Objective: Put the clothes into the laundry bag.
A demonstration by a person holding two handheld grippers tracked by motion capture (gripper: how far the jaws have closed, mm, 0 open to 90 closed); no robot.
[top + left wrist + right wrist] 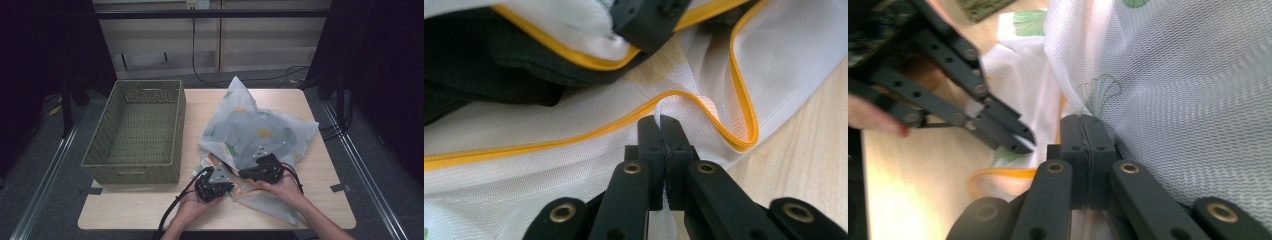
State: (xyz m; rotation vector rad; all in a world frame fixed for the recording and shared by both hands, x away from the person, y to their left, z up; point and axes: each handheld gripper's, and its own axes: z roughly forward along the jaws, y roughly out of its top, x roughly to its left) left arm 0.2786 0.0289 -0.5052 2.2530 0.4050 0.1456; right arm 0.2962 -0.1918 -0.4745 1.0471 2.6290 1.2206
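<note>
Our left gripper's [659,120] jaws were shut on a thin fold of the mesh laundry bag [255,135], pinching the white netting just below its yellow zipper [574,137]. The right gripper's [1083,120] jaws were likewise closed on the mesh, at a spot printed with a green ginkgo leaf [1100,90]. Both pinches looked shallow — only the pad tips held cloth. To do this step well, we judged that each bite should sit close to the zipper edge on opposite sides of the opening, so that drawing the hands apart would spread the mouth rather than merely stretch the netting. A slow, even pull would keep the thin mesh from slipping out of the pads.

In the left gripper view a dark garment [484,60] lay inside the bag beyond the zipper line; what it was exactly we could not tell.

From the high view, the two grippers sat just beside each other at the near edge of the bag — the left hand [192,205] cupped low under its gripper, the right hand [285,187] angled in from the right, pointing towards the left one. The bag lay crumpled on the worktop [150,205], right of the woven basket [137,132], one corner peaking up at the far side.
</note>
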